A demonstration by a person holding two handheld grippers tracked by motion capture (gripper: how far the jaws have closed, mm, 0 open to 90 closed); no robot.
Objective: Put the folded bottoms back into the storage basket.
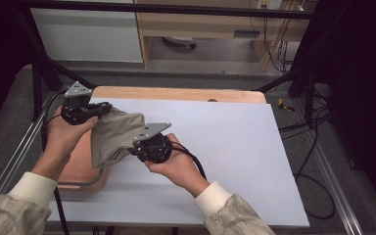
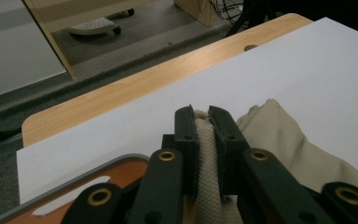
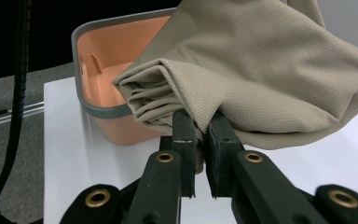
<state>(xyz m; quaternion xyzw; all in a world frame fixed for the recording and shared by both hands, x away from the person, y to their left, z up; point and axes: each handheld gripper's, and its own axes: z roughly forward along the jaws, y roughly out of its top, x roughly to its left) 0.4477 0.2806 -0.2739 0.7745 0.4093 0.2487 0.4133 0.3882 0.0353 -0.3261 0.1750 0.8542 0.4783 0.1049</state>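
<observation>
While pinched: one cloth (two hand-held grippers)

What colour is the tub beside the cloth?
Salmon orange with a grey rim; the tub shows best in the right gripper view.

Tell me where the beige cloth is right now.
In the high view the beige cloth hangs at the left, pinched between both claws above the orange bin.

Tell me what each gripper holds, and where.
Both hold the beige cloth. The left gripper pinches its upper edge; the right gripper pinches a fold at its lower edge, beside the orange bin.
</observation>
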